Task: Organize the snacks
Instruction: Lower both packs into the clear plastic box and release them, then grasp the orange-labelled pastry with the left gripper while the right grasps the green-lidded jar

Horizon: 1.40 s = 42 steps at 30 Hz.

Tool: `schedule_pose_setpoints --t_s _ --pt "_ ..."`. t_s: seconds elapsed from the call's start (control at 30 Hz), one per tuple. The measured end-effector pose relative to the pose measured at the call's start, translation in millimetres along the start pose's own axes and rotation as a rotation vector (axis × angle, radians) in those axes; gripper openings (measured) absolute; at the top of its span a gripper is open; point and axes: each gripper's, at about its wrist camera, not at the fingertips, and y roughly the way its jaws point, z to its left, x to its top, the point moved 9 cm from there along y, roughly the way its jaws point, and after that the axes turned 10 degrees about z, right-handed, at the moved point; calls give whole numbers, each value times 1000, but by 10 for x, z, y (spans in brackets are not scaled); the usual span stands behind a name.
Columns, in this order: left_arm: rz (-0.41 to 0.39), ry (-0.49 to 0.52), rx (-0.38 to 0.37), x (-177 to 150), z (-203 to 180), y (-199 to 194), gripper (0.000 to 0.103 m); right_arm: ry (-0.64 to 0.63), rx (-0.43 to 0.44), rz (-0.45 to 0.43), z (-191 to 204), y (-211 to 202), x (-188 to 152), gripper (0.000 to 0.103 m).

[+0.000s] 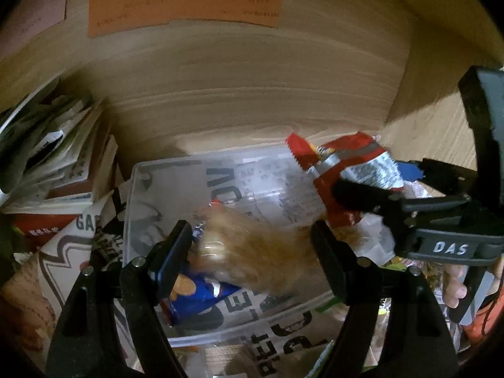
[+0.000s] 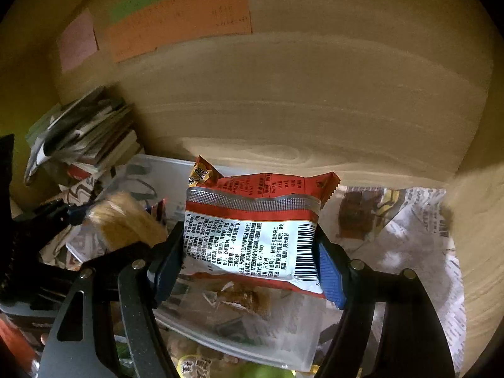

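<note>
My left gripper (image 1: 252, 249) is shut on a clear pack of golden-brown snacks (image 1: 258, 252), which is blurred and hangs over a clear plastic bin (image 1: 135, 195). A blue packet (image 1: 201, 296) lies in the bin. My right gripper (image 2: 252, 258) is shut on a red and white snack packet (image 2: 252, 239) with a barcode, held upright above the bin (image 2: 283, 330). In the left wrist view the right gripper (image 1: 375, 179) holds this packet (image 1: 343, 157) over the bin's far right corner. The golden pack (image 2: 123, 220) shows at the left of the right wrist view.
The bin stands on newspaper (image 2: 409, 236) in a wooden nook. A pile of books and papers (image 1: 63, 157) leans at the left. Coloured paper notes (image 2: 179, 15) are stuck on the back wall. More snack packets (image 2: 261, 371) lie in front of the bin. A person's fingers (image 1: 453, 286) show at the right.
</note>
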Motion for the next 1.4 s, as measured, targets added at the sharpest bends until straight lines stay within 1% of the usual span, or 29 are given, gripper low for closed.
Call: schedule_pose_setpoints --t_s 0.2,0.27,0.33,0.47,0.6,0.7,0.83,0.93,1.13,1.23,1.4 --pt "-25 32 16 6 -39 -125 78 -9 9 16 22 12 -21 75" --pt "-31 35 17 -12 -44 -195 78 -28 -9 9 39 -43 -33 78" --pt "-35 30 12 -27 -40 -250 79 -46 -30 -8 50 -116 -42 85" --pt "-54 7 -2 -63 7 -441 79 -78 -54 -44 101 -291 -71 85" --pt "-75 -10 -3 -125 77 -629 80 -87 -52 -76 135 -464 -122 85" --pt "-84 -17 4 -212 146 -782 85 -86 -54 -98 150 -596 -183 85" --pt "-88 -21 30 -356 258 -913 88 -78 -60 -122 145 -739 -275 85" --pt "-74 -36 36 -470 367 -951 91 -65 -63 -131 102 -824 -354 85" --pt "-28 -77 71 -727 647 -905 91 -28 -86 -116 -73 -870 -539 85" --pt "17 -117 55 -863 765 -797 91 -1 -94 -80 -186 -792 -666 85" --pt "69 -139 53 -1038 848 -601 91 55 -96 -7 -377 -554 -891 85"
